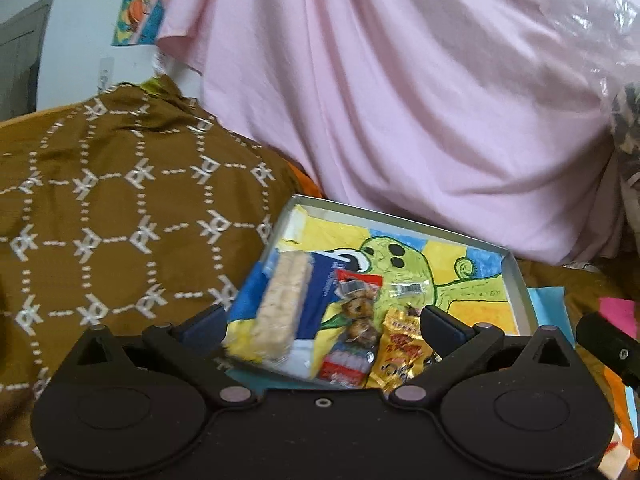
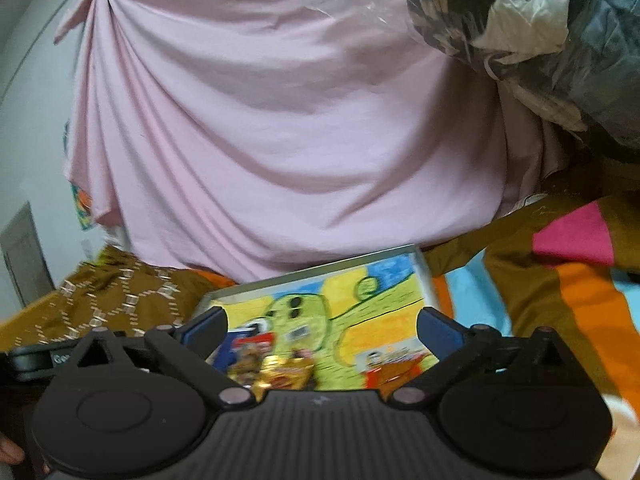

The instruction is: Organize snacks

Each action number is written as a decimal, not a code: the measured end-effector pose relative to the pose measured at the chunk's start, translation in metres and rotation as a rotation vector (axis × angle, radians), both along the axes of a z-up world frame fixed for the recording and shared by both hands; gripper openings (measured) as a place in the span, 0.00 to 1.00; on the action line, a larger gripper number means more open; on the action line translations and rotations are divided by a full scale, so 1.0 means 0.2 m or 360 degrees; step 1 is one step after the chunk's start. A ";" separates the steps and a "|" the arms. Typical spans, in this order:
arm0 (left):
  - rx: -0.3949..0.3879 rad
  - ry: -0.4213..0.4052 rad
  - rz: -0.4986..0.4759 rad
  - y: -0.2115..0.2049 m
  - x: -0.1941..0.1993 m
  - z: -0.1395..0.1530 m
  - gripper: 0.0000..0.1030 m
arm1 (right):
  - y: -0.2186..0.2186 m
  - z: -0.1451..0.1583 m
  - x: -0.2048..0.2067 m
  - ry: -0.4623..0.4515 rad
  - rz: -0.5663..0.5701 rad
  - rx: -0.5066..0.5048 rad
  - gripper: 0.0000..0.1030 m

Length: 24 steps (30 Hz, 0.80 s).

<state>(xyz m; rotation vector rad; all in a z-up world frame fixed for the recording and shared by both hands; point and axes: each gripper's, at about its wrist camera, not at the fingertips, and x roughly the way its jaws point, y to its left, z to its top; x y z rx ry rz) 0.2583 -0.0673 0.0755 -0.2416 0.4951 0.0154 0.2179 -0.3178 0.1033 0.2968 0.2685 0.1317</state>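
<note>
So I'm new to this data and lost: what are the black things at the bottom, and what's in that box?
Each picture comes from a camera fixed on a hand-held gripper, looking forward along its two fingers. The black shape is the gripper itself: the left gripper in one view, the right gripper in the other. Both stand open and hold nothing. Ahead lies a shallow tray lined with a frog drawing, resting on brown patterned cloth before a pink sheet. In the tray lie snacks: a pale rice bar, a red cookie packet and a golden packet.

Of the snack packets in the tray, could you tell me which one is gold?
The crinkled gold packet, by the left gripper's right finger; the rice bar is pale, the cookie packet red and clear.
</note>
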 end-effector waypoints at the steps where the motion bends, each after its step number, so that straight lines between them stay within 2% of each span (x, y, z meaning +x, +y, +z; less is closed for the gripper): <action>1: 0.0002 0.0001 -0.0002 0.02 -0.03 0.01 0.99 | 0.03 0.01 -0.04 0.0001 0.0018 0.0006 1.00; 8: -0.0016 -0.0014 0.0025 0.17 -0.28 0.01 0.99 | 0.20 0.00 -0.28 0.0051 0.0074 -0.0084 1.00; 16: -0.0118 0.0019 0.0122 0.37 -0.46 -0.04 0.99 | 0.29 -0.04 -0.51 0.0106 0.0053 -0.0106 1.00; 24: -0.0016 0.0019 0.0098 0.45 -0.60 -0.11 0.99 | 0.43 -0.12 -0.58 0.0178 0.0071 -0.0289 1.00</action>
